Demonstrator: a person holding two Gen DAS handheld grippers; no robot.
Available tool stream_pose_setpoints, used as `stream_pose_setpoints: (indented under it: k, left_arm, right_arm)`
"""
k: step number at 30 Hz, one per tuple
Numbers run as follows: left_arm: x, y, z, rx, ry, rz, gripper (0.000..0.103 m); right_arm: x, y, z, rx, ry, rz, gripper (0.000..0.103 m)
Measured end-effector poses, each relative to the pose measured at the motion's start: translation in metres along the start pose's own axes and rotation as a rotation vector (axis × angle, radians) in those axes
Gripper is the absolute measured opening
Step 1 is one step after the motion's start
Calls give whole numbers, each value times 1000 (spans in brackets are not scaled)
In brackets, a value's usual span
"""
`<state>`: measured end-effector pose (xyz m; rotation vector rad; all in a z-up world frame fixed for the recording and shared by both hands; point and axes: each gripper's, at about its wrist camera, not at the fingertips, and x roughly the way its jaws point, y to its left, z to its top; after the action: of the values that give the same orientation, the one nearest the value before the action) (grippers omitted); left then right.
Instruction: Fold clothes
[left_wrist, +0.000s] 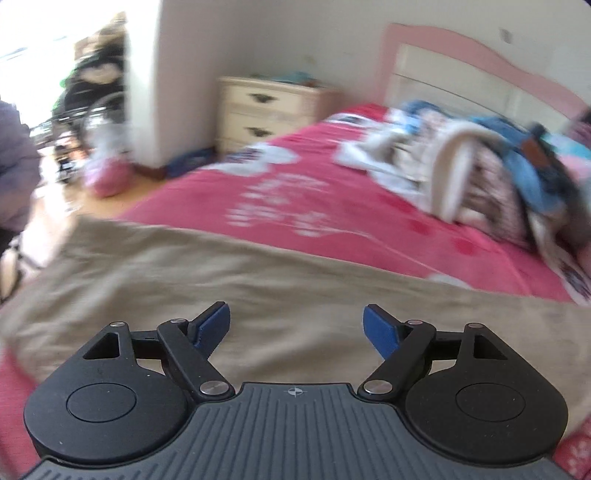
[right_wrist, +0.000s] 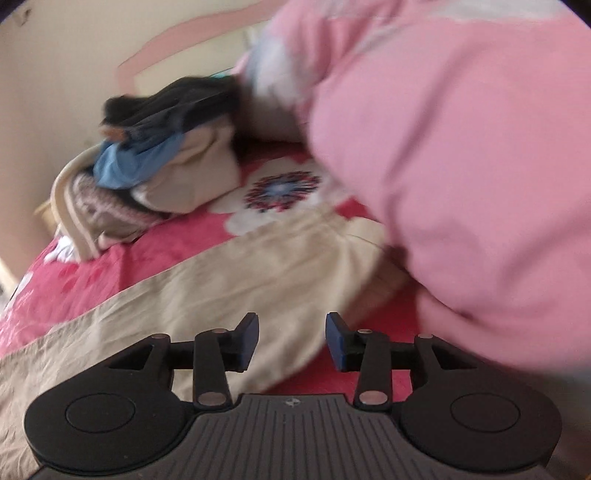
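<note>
A beige garment (left_wrist: 221, 280) lies spread flat across the red flowered bedspread (left_wrist: 332, 206). My left gripper (left_wrist: 296, 328) is open and empty, just above the garment's near part. In the right wrist view the same beige garment (right_wrist: 236, 273) runs from lower left to the middle. My right gripper (right_wrist: 291, 341) is open and empty over the garment's near edge. Both views are blurred.
A pile of unfolded clothes (left_wrist: 480, 162) sits at the head of the bed, also in the right wrist view (right_wrist: 155, 170). A large pink quilt (right_wrist: 461, 166) fills the right. A cream nightstand (left_wrist: 266, 110) and a pink headboard (left_wrist: 461, 51) stand behind.
</note>
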<state>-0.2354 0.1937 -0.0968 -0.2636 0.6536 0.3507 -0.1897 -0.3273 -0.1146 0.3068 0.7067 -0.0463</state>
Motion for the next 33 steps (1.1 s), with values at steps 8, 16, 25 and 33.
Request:
stream_pose_setpoints:
  k: [8, 16, 25, 33]
  left_arm:
    - [25, -63, -15, 101, 44, -117, 80]
    - [42, -72, -30, 91, 104, -105, 80]
    - [43, -64, -36, 69, 133, -85, 80]
    - [47, -65, -40, 98, 133, -64, 80]
  right_arm:
    - [16, -28, 1, 225, 32, -23, 51]
    - [46, -34, -4, 306, 2, -32, 51]
    - [59, -33, 0, 333, -60, -62, 46]
    - [58, -32, 1, 268, -70, -73, 22]
